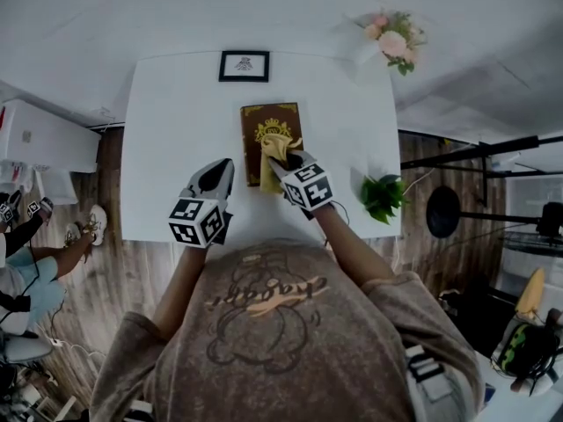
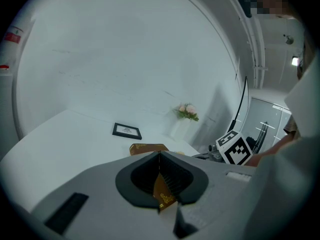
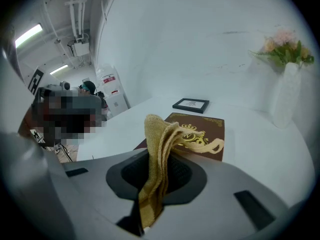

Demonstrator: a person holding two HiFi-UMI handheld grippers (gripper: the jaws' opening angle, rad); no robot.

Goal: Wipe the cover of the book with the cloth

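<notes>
head view: right gripper [image 1: 280, 167] fingers pinch cloth [image 1: 280, 145] over book [image 1: 264, 117] near edge; left gripper [image 1: 227, 163] fingers pressed together.

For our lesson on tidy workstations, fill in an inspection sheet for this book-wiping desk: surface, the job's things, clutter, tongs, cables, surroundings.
Surface: white table, looks clean.
Job's things: brown book with a gold crest lies flat mid-table; the yellow cloth drapes over its near part.
Clutter: framed picture behind the book; flower vase at the far right corner; green plant at the right edge.
Tongs: right tongs shut on the cloth; left tongs shut by the book's left edge, a brown-and-gold sliver showing in their gap, grip not confirmed.
Cables: thin line by the plant, possibly a cable.
Surroundings: wooden floor; another person's legs at left; black stands at right.
</notes>
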